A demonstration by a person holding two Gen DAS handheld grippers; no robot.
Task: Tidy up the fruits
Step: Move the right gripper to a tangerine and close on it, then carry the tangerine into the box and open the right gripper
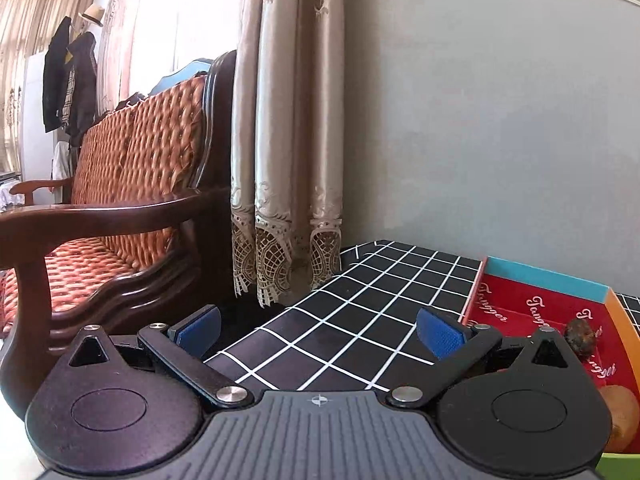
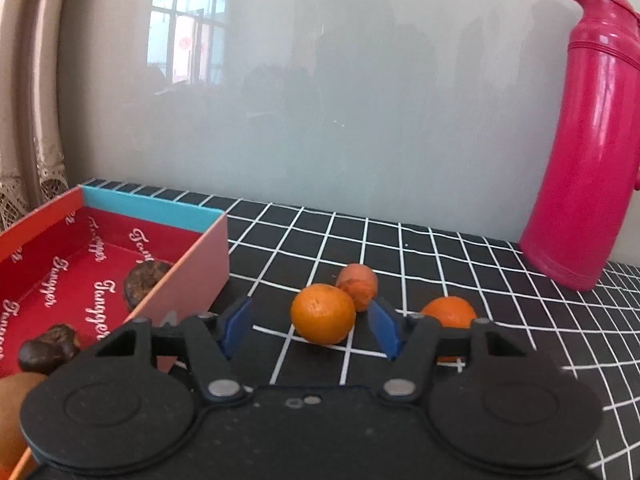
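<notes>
My right gripper is open, with an orange tangerine on the tablecloth between its blue pads, just ahead of them. A smaller wrinkled orange fruit lies behind it and another tangerine sits to the right, partly hidden by the right finger. The red open box at left holds two dark brown fruits and part of an orange one. My left gripper is open and empty over the tablecloth, left of the same box, where a dark fruit shows.
A black tablecloth with white grid covers the table against a grey wall. A tall pink thermos stands at the back right. A wooden sofa with orange cushions and a curtain stand left of the table.
</notes>
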